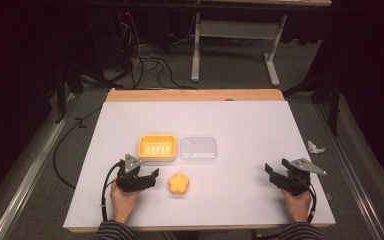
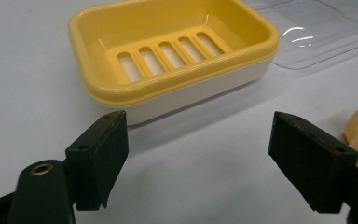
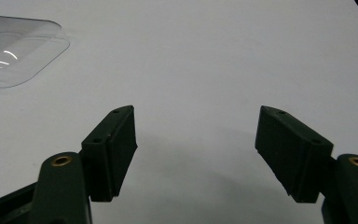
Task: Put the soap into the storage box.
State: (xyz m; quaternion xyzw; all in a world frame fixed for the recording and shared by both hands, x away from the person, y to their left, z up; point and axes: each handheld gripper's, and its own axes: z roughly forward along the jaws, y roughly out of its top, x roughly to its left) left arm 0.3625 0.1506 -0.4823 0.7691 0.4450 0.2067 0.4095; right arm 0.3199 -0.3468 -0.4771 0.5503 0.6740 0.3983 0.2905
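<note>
Nothing started yet, as far as I can judge. Soap [image 1: 179,184] sits loose on the table [image 1: 240,125], near edge, just right of the left gripper [image 1: 149,178] and near-right of the dish [image 1: 157,147]; it touches neither. The dish is empty, slotted tray bare, and the clear lid [image 1: 198,149] lies just right of it, off the dish. Left gripper: jaws wide, holding nothing, aimed at the dish with the soap at the right edge of its own view. Right gripper [image 1: 274,173]: jaws wide, empty, well apart from everything at the right side. Left to do, my guess: grab soap, drop it in the dish, maybe fit the lid. No brand, label or writing readable anywhere.
</note>
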